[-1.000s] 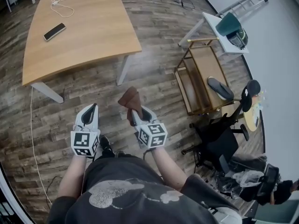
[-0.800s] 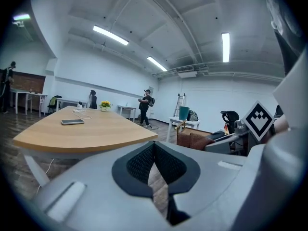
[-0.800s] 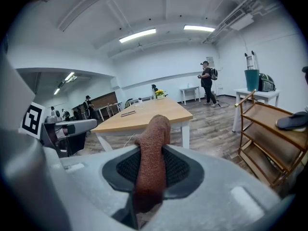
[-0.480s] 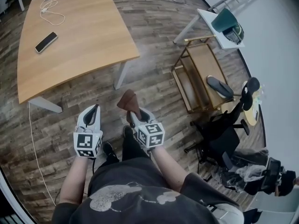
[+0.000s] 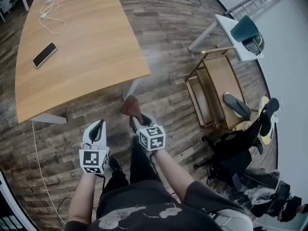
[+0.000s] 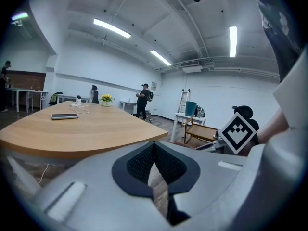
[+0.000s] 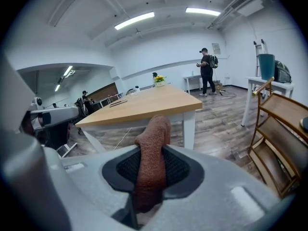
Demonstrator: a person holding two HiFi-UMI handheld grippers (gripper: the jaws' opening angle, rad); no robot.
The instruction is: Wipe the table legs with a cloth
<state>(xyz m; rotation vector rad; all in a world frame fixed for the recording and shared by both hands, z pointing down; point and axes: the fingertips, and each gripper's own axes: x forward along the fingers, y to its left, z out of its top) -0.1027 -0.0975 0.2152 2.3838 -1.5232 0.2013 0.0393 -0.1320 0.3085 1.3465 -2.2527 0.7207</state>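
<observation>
The wooden table [image 5: 77, 47] fills the upper left of the head view. One white leg [image 5: 131, 87] stands under its near right corner and another [image 5: 49, 119] under the near left. My right gripper [image 5: 135, 119] is shut on a brown cloth [image 5: 130, 105], which sticks up just short of the corner leg. In the right gripper view the cloth [image 7: 151, 160] is pinched between the pads, with the corner leg [image 7: 189, 129] ahead. To the left, my left gripper [image 5: 97, 127] is shut and holds nothing; its pads [image 6: 139, 162] meet below the tabletop edge [image 6: 96, 146].
A wooden shelf cart [image 5: 211, 88] stands to the right, with a white side table and teal bin [image 5: 244, 29] behind it and a black office chair [image 5: 236, 150] nearer. A phone [image 5: 44, 55] lies on the tabletop. A white cable [image 5: 41, 170] runs along the floor at left.
The table and its corner leg have come nearer as the person stepped forward. The cloth in the right gripper now sits closer to that leg. Both grippers stay shut.
</observation>
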